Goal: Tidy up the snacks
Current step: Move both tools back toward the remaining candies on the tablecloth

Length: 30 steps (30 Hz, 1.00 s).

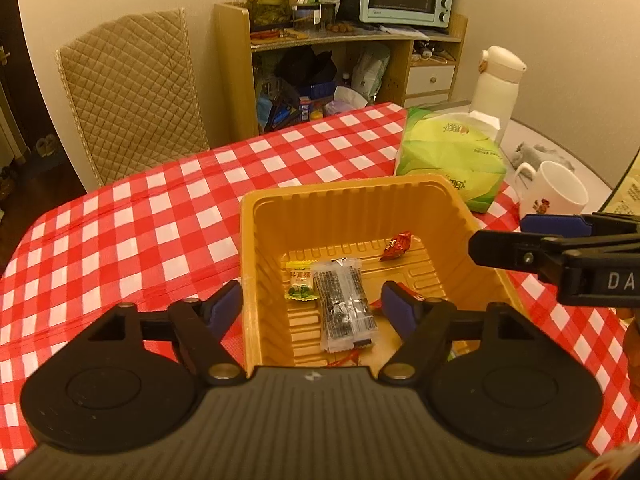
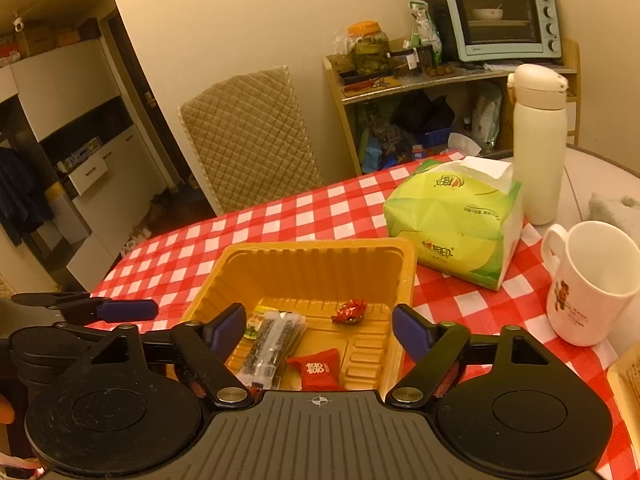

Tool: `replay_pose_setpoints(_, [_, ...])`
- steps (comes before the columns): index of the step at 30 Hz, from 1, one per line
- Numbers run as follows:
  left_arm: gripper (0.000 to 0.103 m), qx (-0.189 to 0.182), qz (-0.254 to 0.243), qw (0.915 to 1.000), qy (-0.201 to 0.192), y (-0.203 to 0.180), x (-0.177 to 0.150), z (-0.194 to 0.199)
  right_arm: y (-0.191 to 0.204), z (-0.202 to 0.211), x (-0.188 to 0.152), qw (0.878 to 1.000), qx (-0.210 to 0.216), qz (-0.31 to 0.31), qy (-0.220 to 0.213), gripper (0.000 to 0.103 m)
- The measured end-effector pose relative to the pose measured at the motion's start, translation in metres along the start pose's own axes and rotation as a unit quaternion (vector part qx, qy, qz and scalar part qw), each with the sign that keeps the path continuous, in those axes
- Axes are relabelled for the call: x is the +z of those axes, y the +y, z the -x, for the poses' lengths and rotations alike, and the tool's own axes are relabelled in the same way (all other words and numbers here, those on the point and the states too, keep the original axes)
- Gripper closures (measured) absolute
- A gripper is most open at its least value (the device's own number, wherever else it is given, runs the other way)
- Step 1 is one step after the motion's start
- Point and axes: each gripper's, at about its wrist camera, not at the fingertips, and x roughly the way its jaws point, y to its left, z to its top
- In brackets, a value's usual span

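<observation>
1. The yellow tray (image 2: pixel 316 258) sat on the checked worktop (image 1: pixel 132 216), near its far right corner beside the tissue pack (image 2: pixel 456 220).
2. In it lay a clear sachet (image 1: pixel 345 308), a green-and-yellow sweet (image 1: pixel 301 280), a red foil sweet (image 2: pixel 350 311) and a red packet (image 2: pixel 318 368).
3. Both the left gripper (image 1: pixel 312 308) and the right gripper (image 2: pixel 318 330) had fingers spread, pinching nothing.
4. Judgement: lift clear of the tray walls before seeking any remaining snack.

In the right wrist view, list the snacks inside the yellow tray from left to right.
Green-and-yellow candy → clear packet with dark print → red square pouch → red foil candy, all lying in the yellow tray.
</observation>
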Motion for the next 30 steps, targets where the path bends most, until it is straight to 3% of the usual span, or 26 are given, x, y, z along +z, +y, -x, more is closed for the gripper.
replay_pose_setpoints(5, [0.019, -0.014, 0.010, 0.9998, -0.011, 0.000, -0.007, 0.024, -0.001, 0.022, -0.005, 1.000, -0.001, -0.018, -0.009, 0.015])
replay_pose_setpoints(21, [0.018, -0.045, 0.023, 0.9985, -0.023, -0.004, -0.053, 0.112, 0.027, 0.100, -0.046, 1.000, -0.001, -0.021, -0.020, 0.011])
replay_pose_setpoints(30, [0.018, -0.048, 0.024, 0.9982, -0.027, 0.004, -0.090, 0.161, 0.055, 0.133, -0.078, 1.000, -0.001, 0.011, -0.003, 0.010])
